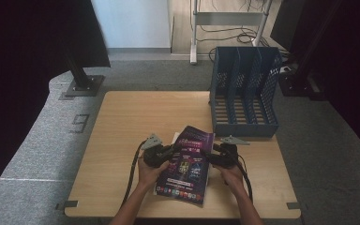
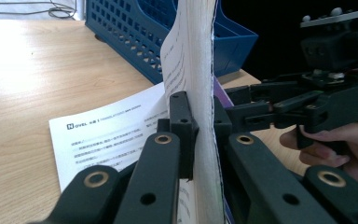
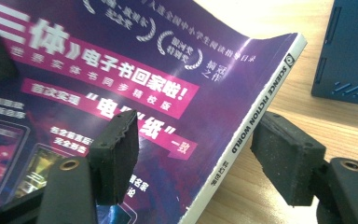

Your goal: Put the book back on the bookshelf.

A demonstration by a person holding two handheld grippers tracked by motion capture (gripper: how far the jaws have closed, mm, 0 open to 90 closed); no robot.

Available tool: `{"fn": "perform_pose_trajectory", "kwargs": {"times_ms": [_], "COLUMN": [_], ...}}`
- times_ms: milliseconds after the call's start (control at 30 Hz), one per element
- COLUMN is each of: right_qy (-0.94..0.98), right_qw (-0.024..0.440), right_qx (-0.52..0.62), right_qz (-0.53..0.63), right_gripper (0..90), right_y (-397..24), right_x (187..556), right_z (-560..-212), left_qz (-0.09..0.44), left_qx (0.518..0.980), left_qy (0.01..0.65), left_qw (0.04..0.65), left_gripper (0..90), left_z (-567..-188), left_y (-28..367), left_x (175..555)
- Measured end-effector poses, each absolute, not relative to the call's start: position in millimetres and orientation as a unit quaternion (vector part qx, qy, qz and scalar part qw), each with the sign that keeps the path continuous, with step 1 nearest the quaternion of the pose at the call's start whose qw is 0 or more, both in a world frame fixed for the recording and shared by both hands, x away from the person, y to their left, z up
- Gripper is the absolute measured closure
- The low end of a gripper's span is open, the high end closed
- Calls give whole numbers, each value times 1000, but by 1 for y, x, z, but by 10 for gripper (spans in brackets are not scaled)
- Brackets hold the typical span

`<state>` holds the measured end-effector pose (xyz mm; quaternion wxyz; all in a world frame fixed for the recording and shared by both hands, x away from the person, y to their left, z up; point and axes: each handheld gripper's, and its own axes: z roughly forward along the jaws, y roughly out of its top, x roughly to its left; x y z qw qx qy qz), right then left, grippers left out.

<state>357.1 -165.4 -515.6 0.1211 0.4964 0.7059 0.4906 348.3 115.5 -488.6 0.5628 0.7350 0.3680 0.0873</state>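
Pinching the magazine (image 1: pixel 186 161) left edge in my left gripper (image 1: pixel 168 152), my right gripper (image 3: pixel 196 158) straddles its spine unclamped, jaws spread, long axis pointing toward the file rack (image 1: pixel 243 93).

Left claw (image 2: pixel 200 135): jaws rise from the bottom centre of the frame, clamped on the edge of a magazine (image 2: pixel 193 60) that stands upright up the middle. White printed sheet (image 2: pixel 107 135) lies flat on the wooden counter (image 2: pixel 32 79), lower left. Blue file rack (image 2: pixel 140 37) at upper centre, behind the magazine. Right claw (image 2: pixel 242 109) reaches in from the right edge, held by a hand (image 2: pixel 340 149); its tips are close beside the magazine, contact not discernible.
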Motion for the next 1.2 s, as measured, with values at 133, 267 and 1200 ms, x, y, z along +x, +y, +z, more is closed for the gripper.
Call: {"fn": "perform_pose_trajectory", "kwargs": {"times_ms": [133,267,1200], "right_qy": [707,708,715], "right_qw": [123,129,127], "right_qx": [494,492,483], "right_qz": [491,489,489], "right_gripper": [326,354,378], "right_y": [-165,-165,-160], "right_x": [357,356,357], "right_z": [-515,-514,-514], "left_qz": [86,88,68], "left_qx": [734,736,755], "left_qy": [370,370,424], "left_qw": [563,560,496], "left_gripper": [858,857,852], "left_z": [-490,-490,-517], "left_y": [116,116,114], "left_x": [349,349,372]}}
